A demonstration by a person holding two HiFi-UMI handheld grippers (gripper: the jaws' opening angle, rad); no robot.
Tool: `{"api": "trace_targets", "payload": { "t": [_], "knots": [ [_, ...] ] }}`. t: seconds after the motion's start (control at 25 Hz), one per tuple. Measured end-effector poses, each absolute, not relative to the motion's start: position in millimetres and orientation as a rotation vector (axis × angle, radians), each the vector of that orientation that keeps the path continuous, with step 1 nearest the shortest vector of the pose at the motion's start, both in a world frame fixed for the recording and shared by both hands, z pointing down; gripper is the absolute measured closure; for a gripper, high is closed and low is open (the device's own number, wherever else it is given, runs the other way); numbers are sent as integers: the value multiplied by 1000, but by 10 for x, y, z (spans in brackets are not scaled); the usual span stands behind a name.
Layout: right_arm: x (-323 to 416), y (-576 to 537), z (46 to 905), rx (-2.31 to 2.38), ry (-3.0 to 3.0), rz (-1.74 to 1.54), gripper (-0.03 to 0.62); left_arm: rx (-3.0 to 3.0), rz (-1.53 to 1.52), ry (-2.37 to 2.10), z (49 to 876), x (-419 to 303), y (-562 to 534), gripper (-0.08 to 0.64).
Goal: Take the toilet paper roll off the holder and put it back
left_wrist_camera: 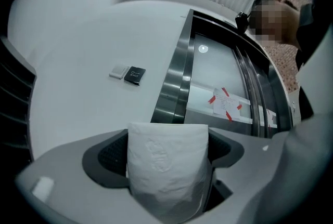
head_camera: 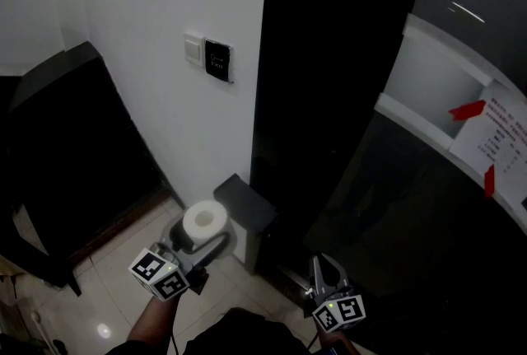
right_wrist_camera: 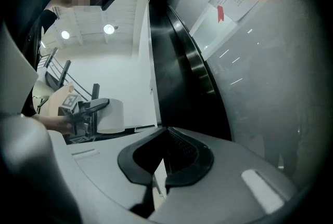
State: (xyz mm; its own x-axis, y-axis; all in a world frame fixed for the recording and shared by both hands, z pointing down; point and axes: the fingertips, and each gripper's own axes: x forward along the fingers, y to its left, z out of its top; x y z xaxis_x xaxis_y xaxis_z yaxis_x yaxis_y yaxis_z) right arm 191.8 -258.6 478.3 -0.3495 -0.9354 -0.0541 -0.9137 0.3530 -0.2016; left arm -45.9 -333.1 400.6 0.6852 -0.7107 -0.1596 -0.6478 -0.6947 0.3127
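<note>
My left gripper (head_camera: 201,239) is shut on a white toilet paper roll (head_camera: 203,218), held low in front of the white wall with its core hole facing up. In the left gripper view the roll (left_wrist_camera: 167,166) stands upright and fills the gap between the jaws. A dark grey box-shaped holder (head_camera: 245,208) sits just right of the roll at the wall's corner. My right gripper (head_camera: 323,266) hangs lower right, apart from both, with its jaws shut and nothing between them (right_wrist_camera: 165,131). It sees the roll (right_wrist_camera: 111,115) to its left.
A switch plate and a black panel (head_camera: 217,60) are on the white wall above. A tall black glossy surface (head_camera: 329,98) stands to the right, with a paper notice (head_camera: 502,141) taped on in red. A black panel (head_camera: 66,147) leans at left over a pale tiled floor (head_camera: 123,263).
</note>
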Motion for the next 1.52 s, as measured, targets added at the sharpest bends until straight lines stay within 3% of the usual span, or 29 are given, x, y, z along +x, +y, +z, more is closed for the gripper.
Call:
{"api": "trace_targets", "payload": {
  "t": [1.52],
  "knots": [
    [2472, -2835, 4768, -1820, 2347, -166, 579, 2897, -175, -1220, 4066, 457, -4302, 117]
  ]
}}
